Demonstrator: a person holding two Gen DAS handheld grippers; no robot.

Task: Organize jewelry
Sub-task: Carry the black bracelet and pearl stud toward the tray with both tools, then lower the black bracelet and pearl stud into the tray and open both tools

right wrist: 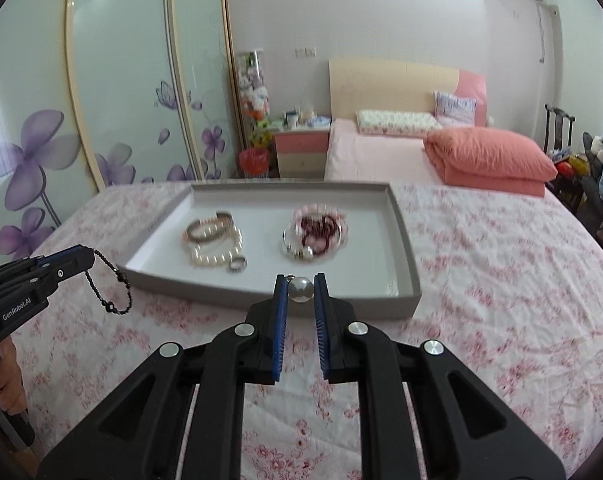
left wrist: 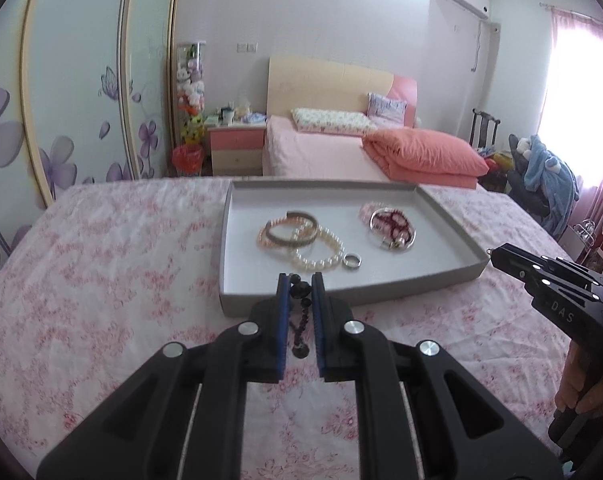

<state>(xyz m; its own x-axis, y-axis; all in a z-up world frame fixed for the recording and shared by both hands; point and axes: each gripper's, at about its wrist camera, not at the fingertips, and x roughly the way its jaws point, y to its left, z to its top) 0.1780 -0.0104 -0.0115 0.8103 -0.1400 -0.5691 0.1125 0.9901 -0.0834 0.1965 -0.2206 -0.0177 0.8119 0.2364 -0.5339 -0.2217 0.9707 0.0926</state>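
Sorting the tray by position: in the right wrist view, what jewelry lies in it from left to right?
Brown bangle → white pearl bracelet → silver ring → pink and dark red bead pile, all in the grey tray.

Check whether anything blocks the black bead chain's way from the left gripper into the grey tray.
Nothing visible does. The black bead chain hangs from the left gripper just short of the tray; only its low near wall lies between, and the floor behind is bare.

Glossy pearl bracelet (left wrist: 317, 254) and shiny metal ring (left wrist: 352, 261) lie in a matt grey cardboard tray (left wrist: 453, 240).
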